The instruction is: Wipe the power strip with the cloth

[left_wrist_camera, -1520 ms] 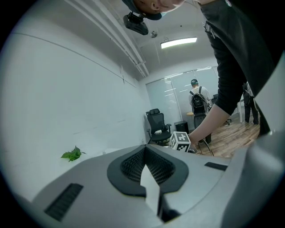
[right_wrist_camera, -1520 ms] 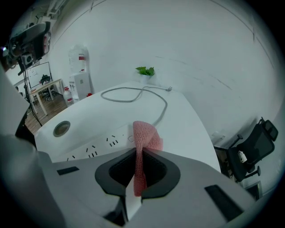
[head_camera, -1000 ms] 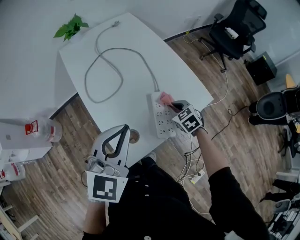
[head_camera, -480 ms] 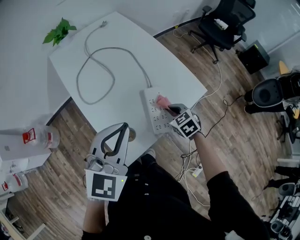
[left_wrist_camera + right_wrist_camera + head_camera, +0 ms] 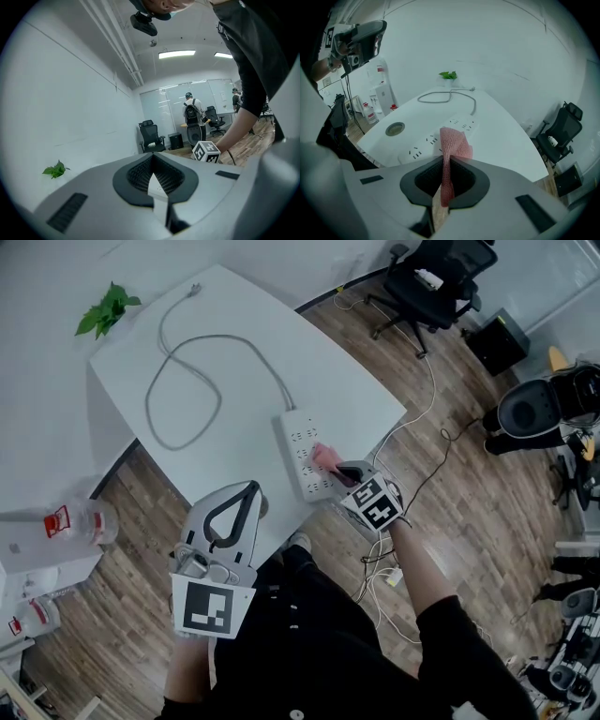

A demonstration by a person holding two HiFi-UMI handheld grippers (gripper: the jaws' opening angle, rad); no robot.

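The right gripper [image 5: 341,469] is pinching a pink cloth [image 5: 325,457], its jaws closed tight on the fabric. The cloth's free fold is resting on the near end of the power strip [image 5: 300,451], which is lying close along the near right edge of the desk [image 5: 234,352]. That placement is probably making the main risk: a firm stroke toward the person could be sliding the light strip off the edge, since nothing is bracing it. The left gripper [image 5: 249,491] is hovering off the desk by the person's body, its jaws together and empty. Only a narrow strip of cloth is being clamped, so it could be dragging out of the jaws or snagging in a socket hole. The hard jaw tips could also be scraping the plastic if they are pressing too low. The cloth is looking like a soft, open waffle weave, limp and folding on itself. The strip is showing as a long, flat, smooth white bar with rows of socket holes. Its grey cable [image 5: 148,404] is trailing in loose loops toward the far left corner, across a glossy white top.
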